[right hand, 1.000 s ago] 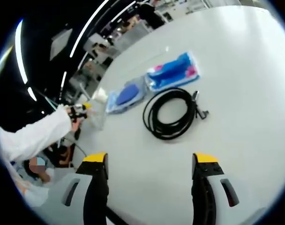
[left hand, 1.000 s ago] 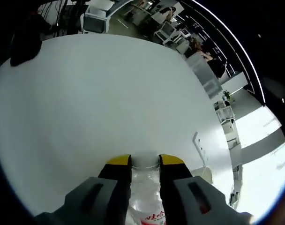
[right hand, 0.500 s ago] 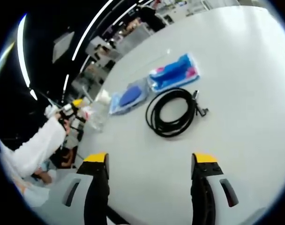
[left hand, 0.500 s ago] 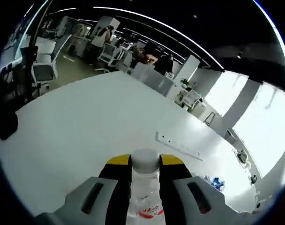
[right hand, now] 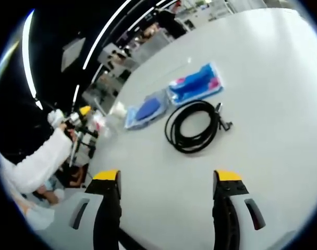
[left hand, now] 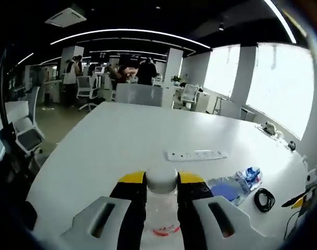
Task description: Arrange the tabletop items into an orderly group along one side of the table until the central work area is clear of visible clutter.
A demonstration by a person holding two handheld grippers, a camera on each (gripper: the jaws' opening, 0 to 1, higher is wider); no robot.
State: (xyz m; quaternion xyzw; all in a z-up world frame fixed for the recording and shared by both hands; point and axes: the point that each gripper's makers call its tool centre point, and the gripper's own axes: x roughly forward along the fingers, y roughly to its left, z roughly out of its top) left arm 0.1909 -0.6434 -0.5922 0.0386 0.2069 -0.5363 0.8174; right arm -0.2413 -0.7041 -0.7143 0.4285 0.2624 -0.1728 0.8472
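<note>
My left gripper (left hand: 162,178) is shut on a clear plastic bottle (left hand: 161,221) with a white cap (left hand: 162,180) and a red label, held upright above the white table (left hand: 122,140). In the right gripper view the same bottle (right hand: 103,125) hangs at the table's left edge, held by a person's arm in a white sleeve (right hand: 36,167). My right gripper (right hand: 168,179) stands open over bare tabletop. Ahead of it lie a coiled black cable (right hand: 195,126) and two blue packets (right hand: 196,83) (right hand: 145,109), side by side.
A white power strip (left hand: 196,154) lies mid-table, with the blue packets (left hand: 236,185) and the cable coil (left hand: 264,199) to its right in the left gripper view. Office chairs, desks and people stand beyond the far edge. Bare tabletop (right hand: 273,104) stretches right of the cable.
The left gripper has swung up with the bottle, so its view went from looking down at the table to level across it. The right gripper has stayed nearly still and open.
</note>
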